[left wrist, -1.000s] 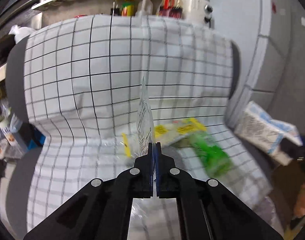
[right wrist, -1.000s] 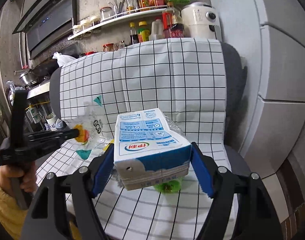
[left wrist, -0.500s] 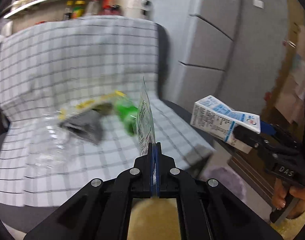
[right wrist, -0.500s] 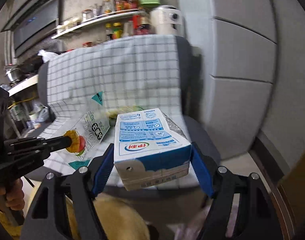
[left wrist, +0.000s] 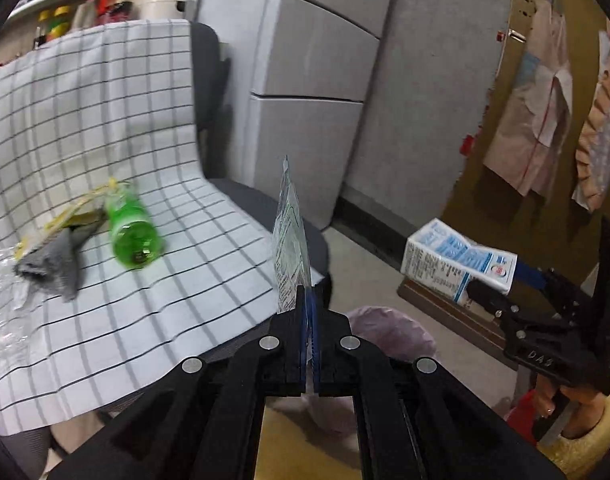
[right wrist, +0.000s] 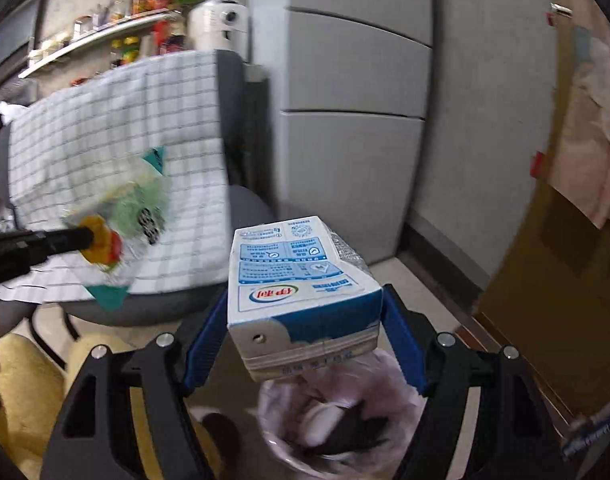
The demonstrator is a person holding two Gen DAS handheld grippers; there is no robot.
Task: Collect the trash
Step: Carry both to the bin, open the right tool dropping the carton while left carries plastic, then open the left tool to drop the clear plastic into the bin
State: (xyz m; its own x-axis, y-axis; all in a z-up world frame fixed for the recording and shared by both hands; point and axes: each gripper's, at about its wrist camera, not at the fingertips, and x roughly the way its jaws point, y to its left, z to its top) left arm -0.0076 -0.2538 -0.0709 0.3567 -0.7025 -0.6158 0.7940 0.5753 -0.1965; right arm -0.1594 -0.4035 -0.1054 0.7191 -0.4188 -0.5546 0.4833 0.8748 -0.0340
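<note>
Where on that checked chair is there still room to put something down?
The near part of the checked cloth, in front of the green bottle and toward the seat's front edge, is bare. So is the cloth on the backrest. It is crowded at the left: a grey rag, yellow wrappers and clear plastic lie bunched beside the bottle.

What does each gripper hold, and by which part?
Left gripper: a plastic wrapper, pinched at its lower edge. Right gripper: a milk carton, clamped across its two sides.
</note>
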